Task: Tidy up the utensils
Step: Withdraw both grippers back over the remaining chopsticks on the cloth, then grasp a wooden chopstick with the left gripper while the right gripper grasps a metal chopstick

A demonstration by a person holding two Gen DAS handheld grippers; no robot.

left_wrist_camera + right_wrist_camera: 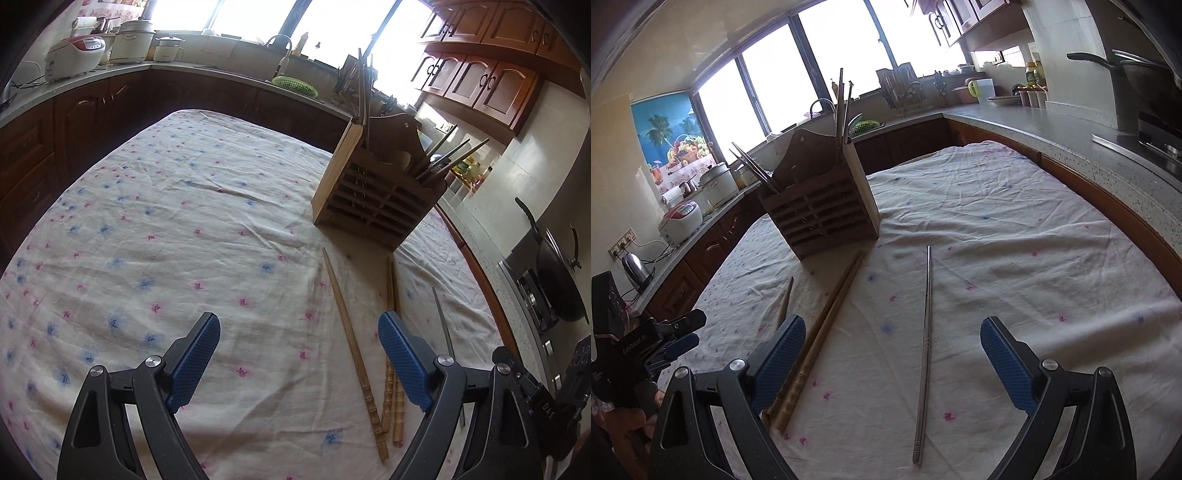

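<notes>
My right gripper [892,362] hangs wide apart and empty over the cloth [997,229]; the steel chopstick [925,343] lies flat between its blue pads, long axis running away from me toward the wooden holder [827,214], so I judge this hand the nearer one for it; a turn of the wrist would be needed to pinch across it; my left gripper [299,363] is also wide and empty, with one bamboo chopstick [351,343] between its pads and two more [392,350] beside its right pad, all pointing toward the holder.
</notes>
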